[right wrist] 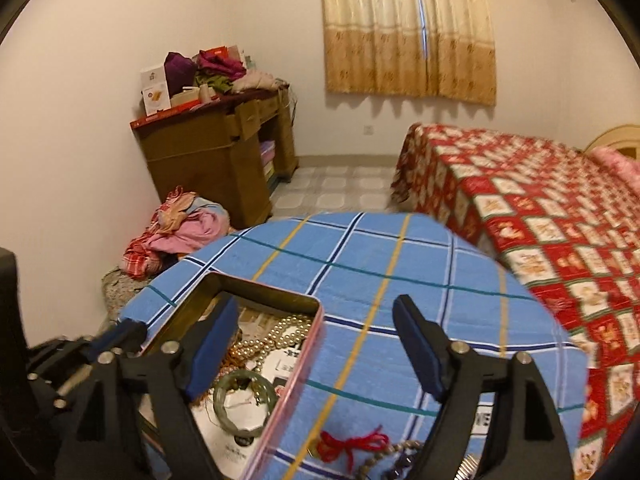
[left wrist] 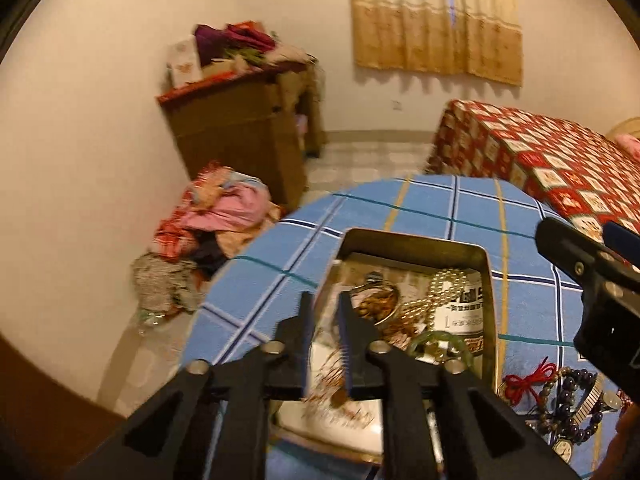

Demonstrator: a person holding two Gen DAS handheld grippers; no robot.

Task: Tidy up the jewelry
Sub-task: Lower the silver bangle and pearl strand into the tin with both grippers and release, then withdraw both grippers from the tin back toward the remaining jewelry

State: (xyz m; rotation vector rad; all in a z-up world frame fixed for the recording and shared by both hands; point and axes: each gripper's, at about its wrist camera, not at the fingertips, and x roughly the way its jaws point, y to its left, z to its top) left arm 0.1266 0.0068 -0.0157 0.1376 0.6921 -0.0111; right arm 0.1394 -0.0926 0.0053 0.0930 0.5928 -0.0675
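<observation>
Closest in, the left gripper (left wrist: 325,316) is seen with its fingers only narrowly parted, nothing pinched between them, poised over the near end of the open tin (left wrist: 490,280). The right gripper (right wrist: 316,344) is held with its fingers spread wide and empty, one finger over the tin's edge, the other above the blue checked bench (right wrist: 400,280). Inside the tin a green bangle (right wrist: 245,400), a pearl necklace (right wrist: 276,338) and a tangle of gold pieces are already gathered. Just beside the tin, on the cloth, the unsorted jewelry (left wrist: 568,404) is waiting: a red knotted cord (right wrist: 352,446), dark bead bracelets and a watch. The next pick is judged best made by the right gripper, lowered straight onto one strand so the beads are caught across the pads and not dragged; the cord looks likely to snag its neighbours, so a single item should be lifted clear. Farther off, a red quilted bed (right wrist: 540,220), a heap of clothes (right wrist: 180,228) on the floor, a wooden cabinet (right wrist: 212,160) and a curtain (right wrist: 408,32) are seen.
</observation>
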